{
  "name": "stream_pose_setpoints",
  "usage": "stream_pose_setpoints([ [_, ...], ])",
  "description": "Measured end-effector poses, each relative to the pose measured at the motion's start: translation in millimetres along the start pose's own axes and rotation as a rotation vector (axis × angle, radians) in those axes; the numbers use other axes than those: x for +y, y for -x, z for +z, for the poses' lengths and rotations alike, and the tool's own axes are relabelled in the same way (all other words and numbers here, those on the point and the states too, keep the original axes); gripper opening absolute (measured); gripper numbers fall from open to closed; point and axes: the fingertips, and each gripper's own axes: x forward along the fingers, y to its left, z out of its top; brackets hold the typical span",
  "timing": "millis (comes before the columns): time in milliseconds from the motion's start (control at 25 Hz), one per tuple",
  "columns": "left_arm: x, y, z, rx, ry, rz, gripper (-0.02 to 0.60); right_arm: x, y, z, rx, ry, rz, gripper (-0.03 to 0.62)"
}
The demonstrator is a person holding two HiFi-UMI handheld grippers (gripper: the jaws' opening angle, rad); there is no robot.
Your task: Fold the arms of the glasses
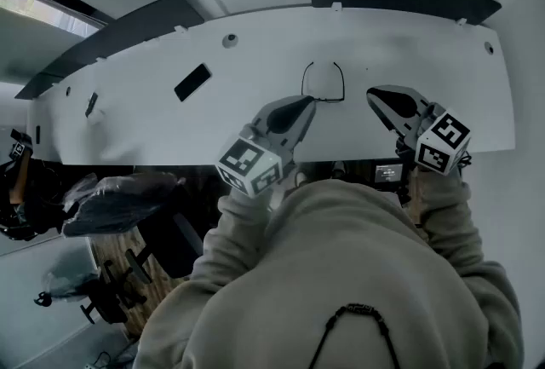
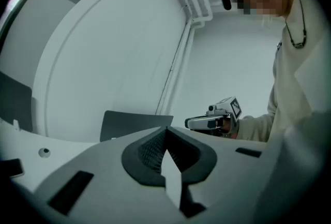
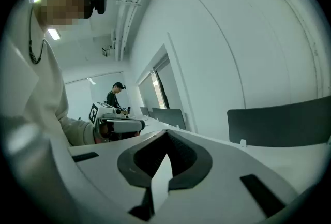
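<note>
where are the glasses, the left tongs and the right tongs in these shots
glasses point(image 1: 324, 98), head view, on the thin dark frame, at its edge nearest the tongs
left tongs point(image 1: 306, 105), head view, at the shut tips
right tongs point(image 1: 375, 95), head view, at the shut tips

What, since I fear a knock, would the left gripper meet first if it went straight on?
Probably the thin black wire-framed glasses on the white table: the left gripper, jaws shut, points at them in the head view. Its height is unclear; it might pass over.
</note>
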Motion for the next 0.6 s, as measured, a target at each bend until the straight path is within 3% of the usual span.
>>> stream_pose_setpoints([
  [600,14,1,-3,0.006,0.008,0.038,0.005,-6,-16,-9,0.067,0.049,0.038,0.020],
])
